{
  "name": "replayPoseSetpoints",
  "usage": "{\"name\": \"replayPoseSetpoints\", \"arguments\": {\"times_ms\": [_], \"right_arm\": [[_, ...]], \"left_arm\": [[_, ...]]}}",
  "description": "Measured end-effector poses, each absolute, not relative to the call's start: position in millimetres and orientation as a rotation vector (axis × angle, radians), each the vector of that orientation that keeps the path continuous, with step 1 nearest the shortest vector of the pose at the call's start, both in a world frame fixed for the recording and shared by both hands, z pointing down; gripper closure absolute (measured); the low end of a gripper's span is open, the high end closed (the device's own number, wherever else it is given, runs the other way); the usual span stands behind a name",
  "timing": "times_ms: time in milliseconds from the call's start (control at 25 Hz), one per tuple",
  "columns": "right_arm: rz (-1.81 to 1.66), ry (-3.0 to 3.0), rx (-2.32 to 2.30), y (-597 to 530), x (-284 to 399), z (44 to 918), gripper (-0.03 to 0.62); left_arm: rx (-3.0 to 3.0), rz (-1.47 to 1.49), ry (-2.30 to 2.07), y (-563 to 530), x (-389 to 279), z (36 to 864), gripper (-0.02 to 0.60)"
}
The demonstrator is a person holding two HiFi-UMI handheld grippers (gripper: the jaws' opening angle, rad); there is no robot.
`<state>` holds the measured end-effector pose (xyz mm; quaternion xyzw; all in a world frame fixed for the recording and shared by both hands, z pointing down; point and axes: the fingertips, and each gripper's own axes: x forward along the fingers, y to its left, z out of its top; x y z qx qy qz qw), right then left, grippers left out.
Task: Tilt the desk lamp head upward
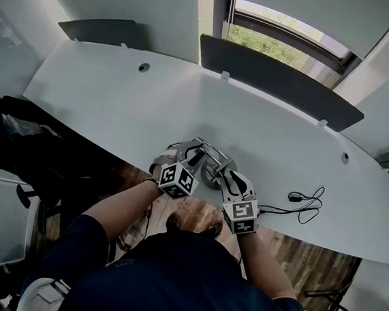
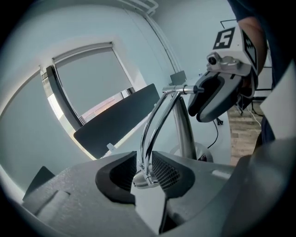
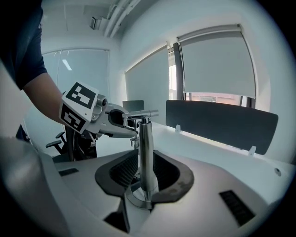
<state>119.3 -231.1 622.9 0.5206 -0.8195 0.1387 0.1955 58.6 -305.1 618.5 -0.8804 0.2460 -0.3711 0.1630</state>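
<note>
A chrome desk lamp [image 1: 210, 168] stands near the front edge of the white desk [image 1: 117, 103]. In the left gripper view its curved arm [image 2: 155, 122] runs between the jaws of my left gripper [image 2: 145, 170], which stand open with small gaps on both sides. The upright lamp post [image 3: 146, 148] rises from its round base [image 3: 138, 200] between the open jaws of my right gripper [image 3: 144, 173]. Both grippers meet at the lamp in the head view, the left gripper [image 1: 193, 153] on the lamp's left and the right gripper [image 1: 222, 170] on its right. The lamp head is hidden behind the jaws.
A black cable [image 1: 306, 200] lies looped on the desk right of the lamp. Dark divider panels [image 1: 277, 81] stand along the desk's far edge, below a window. A black office chair [image 1: 18, 141] sits to the left, beyond the desk edge.
</note>
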Motion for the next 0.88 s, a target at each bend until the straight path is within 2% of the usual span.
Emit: {"name": "replayPoseSetpoints", "arguments": {"times_ms": [360, 520, 880], "right_arm": [[0.303, -2.269, 1.429, -254.3, 107.9, 632.8, 0.466], [0.301, -2.266, 1.424, -257.6, 104.4, 630.8, 0.459], [0.287, -2.217, 1.411, -261.8, 104.4, 639.7, 0.456]], "left_arm": [[-2.42, -1.015, 0.688, -311.1, 67.0, 631.6, 0.499], [-2.39, -1.034, 0.682, -312.6, 68.3, 635.9, 0.541], [-2.37, -1.1, 0.639, -313.6, 68.7, 637.9, 0.545]]}}
